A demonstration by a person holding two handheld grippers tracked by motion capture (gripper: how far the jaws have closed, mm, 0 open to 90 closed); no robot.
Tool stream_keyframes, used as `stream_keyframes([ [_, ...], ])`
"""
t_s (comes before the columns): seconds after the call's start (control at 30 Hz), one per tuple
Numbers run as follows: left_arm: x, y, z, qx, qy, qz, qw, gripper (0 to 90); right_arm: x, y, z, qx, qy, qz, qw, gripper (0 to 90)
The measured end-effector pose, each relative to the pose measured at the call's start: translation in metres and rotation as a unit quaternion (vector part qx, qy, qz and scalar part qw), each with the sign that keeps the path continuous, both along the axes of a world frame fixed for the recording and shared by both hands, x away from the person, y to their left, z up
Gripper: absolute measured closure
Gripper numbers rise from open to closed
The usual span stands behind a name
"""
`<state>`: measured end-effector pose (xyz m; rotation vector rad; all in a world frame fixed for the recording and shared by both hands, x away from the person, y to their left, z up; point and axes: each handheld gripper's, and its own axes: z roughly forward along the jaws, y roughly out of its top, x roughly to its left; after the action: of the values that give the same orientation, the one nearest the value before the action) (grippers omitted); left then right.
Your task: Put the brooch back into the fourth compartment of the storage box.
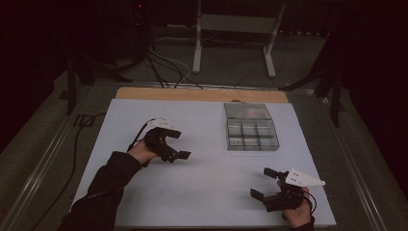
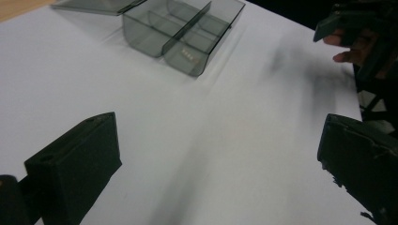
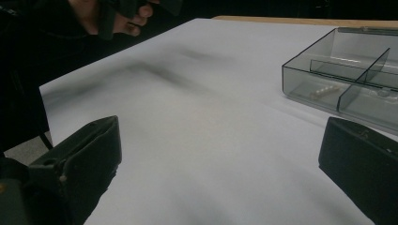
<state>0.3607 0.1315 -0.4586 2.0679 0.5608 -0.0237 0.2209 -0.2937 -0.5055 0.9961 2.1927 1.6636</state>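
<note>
I am holding my left gripper (image 1: pixel 178 144) and right gripper (image 1: pixel 263 182) wide open over the white table (image 1: pixel 207 192), grabbing nothing. The clear box (image 1: pixel 251 133) is sitting well apart from both.

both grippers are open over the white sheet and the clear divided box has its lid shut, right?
Not quite. The clear divided box has its lid open, folded back flat behind it, as the high view shows. The left gripper and right gripper are indeed open over the white sheet.
</note>
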Motion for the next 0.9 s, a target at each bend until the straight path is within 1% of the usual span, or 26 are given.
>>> stream_keyframes([
  [0.07,-0.004,0.008,-0.001,0.002,-0.003,0.008,1.0000,1.2,0.000,0.000,0.000,0.001,0.001,-0.001,1.0000,0.0],
  [0.13,-0.007,0.015,-0.002,-0.005,0.003,0.011,0.9999,1.2,0.000,0.000,0.000,0.002,0.001,-0.001,1.0000,0.0],
  [0.2,-0.012,0.023,-0.005,-0.003,0.001,0.014,0.9999,1.2,0.000,0.000,0.001,0.005,0.001,-0.001,1.0000,0.0],
  [0.23,-0.014,0.027,-0.006,-0.008,0.006,0.015,0.9998,1.2,0.000,0.000,0.001,0.006,0.002,-0.001,1.0000,0.0],
  [0.27,-0.016,0.030,-0.008,-0.008,0.007,0.018,0.9998,1.2,0.000,0.000,0.001,0.005,0.002,-0.001,1.0000,0.0],
  [0.33,-0.022,0.037,-0.011,-0.008,0.003,0.022,0.9997,1.2,0.000,0.000,0.001,0.008,0.003,-0.001,1.0000,0.0],
  [0.4,-0.028,0.044,-0.014,-0.014,0.006,0.025,0.9996,1.2,0.000,0.000,0.001,0.007,0.002,-0.001,1.0000,0.0],
  [0.47,-0.035,0.050,-0.017,-0.013,0.002,0.026,0.9996,1.2,0.000,-0.001,0.001,0.009,0.004,-0.001,0.9999,0.0],
  [0.5,-0.038,0.053,-0.019,-0.012,0.004,0.026,0.9996,1.2,0.000,-0.001,0.001,0.011,0.004,0.000,0.9999,0.0],
  [0.57,-0.044,0.058,-0.024,-0.010,0.004,0.032,0.9994,1.2,0.000,-0.001,0.001,0.017,0.004,0.001,0.9998,0.0],
  [0.77,-0.062,0.075,-0.037,-0.008,0.004,0.047,0.9989,1.2,0.000,0.001,0.001,0.008,0.004,0.001,1.0000,0.0],
  [0.87,-0.073,0.085,-0.044,-0.010,-0.002,0.058,0.9983,1.2,0.000,0.001,0.000,0.006,0.005,0.002,1.0000,0.0],
  [0.9,-0.073,0.085,-0.044,-0.010,-0.002,0.058,0.9983,1.2,0.000,0.001,0.000,0.006,0.005,0.002,1.0000,0.0],
])
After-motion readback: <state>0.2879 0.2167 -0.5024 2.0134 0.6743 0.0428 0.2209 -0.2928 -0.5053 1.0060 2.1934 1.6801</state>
